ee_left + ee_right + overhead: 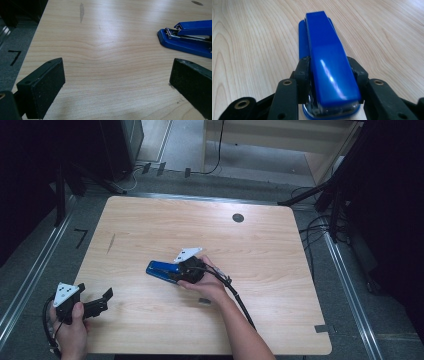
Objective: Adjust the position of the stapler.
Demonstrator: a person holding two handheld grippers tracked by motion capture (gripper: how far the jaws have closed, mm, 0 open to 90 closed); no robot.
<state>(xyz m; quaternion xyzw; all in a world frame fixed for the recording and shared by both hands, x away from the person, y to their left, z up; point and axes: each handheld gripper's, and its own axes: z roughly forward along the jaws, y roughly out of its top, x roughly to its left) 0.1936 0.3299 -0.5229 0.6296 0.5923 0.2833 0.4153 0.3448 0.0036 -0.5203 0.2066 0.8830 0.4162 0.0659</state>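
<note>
My right gripper clamped stapler at near end, jaws snug; squeeze sides evenly. Left gripper wide open, empty.

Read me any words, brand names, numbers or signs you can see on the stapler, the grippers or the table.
No readable text anywhere.
Blue stapler: plain glossy top, no brand or label showing.
Right gripper and left gripper: bare black, no lettering.
Grey plate on the left gripper: a few dark dots, no characters.
Table: wood grain and a dark smudge, no print.
Black tape mark on the floor: an angled shape like a 7, not a clear number.
</note>
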